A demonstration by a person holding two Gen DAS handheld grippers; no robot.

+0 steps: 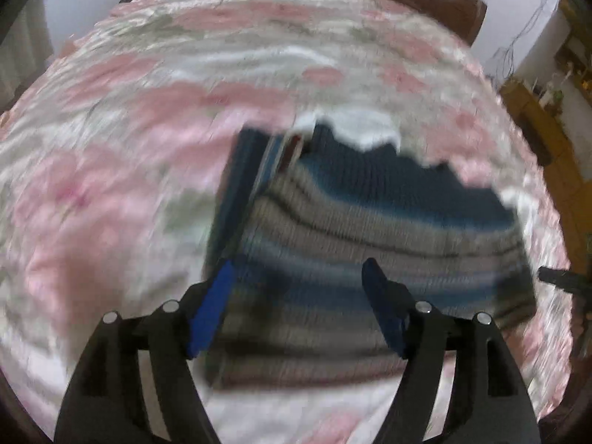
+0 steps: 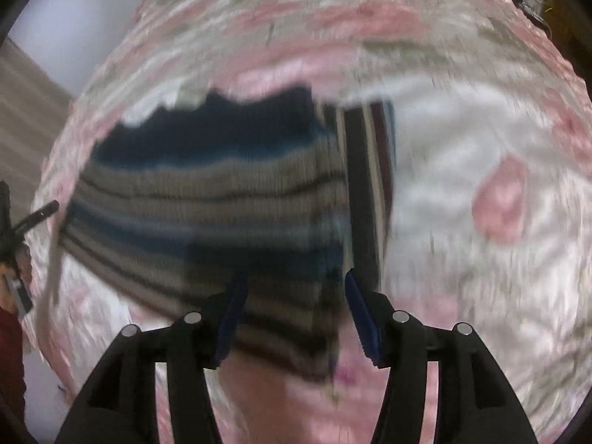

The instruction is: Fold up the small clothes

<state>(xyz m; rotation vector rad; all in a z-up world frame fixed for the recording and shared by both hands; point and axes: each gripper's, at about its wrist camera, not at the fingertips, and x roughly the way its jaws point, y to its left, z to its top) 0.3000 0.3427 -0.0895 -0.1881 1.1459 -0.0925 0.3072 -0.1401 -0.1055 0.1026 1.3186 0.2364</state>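
A striped knit garment (image 1: 351, 229), dark blue at the top with grey, beige and blue bands below, lies flat on a pink-and-white floral bedspread (image 1: 148, 111). Its left side is folded inward in a narrow strip. My left gripper (image 1: 299, 288) hovers open above the garment's lower half, with nothing between its blue pads. In the right wrist view the same garment (image 2: 222, 192) shows a folded striped strip on its right side. My right gripper (image 2: 296, 296) is open over the garment's lower right corner. Both views are motion-blurred.
The bedspread (image 2: 481, 148) covers the whole bed around the garment. A dark wooden headboard (image 1: 436, 3) stands at the far end, with wooden furniture (image 1: 547, 140) to the right. The other gripper's tip (image 2: 37, 214) shows at the left edge of the right wrist view.
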